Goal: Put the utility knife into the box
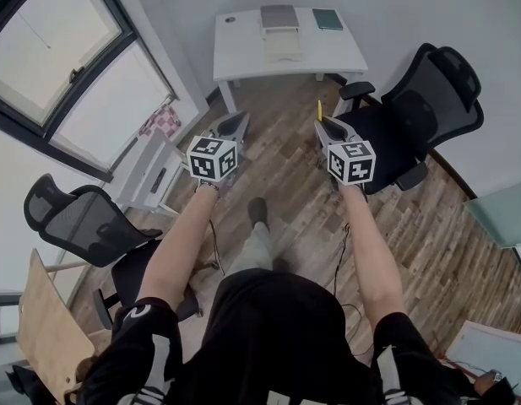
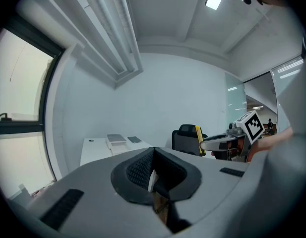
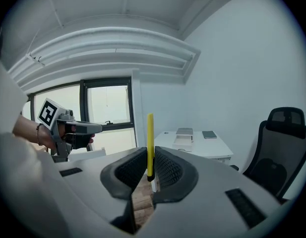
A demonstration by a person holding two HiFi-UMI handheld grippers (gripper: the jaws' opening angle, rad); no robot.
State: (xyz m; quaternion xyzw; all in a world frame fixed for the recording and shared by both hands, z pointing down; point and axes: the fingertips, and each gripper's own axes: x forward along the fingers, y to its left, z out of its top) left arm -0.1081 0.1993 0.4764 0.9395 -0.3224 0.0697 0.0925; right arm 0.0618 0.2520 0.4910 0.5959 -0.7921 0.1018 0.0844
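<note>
**Clear run to desk, chair on the right**

Bare floor (image 1: 281,142) lay open btwn desk (image 1: 243,57) and left tool (image 1: 241,118) & right tool (image 1: 322,122). Utility knife (image 1: 319,110) jutted past right tool's tip. Black chair (image 1: 420,108) crowded desk's right corner. Desk front was bare; box (image 1: 279,19) & notebook (image 1: 328,18) sat at the back.

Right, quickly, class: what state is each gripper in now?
Left gripper: shut, nothing between its jaws.
Right gripper: shut on the yellow utility knife, which stands upright.
</note>
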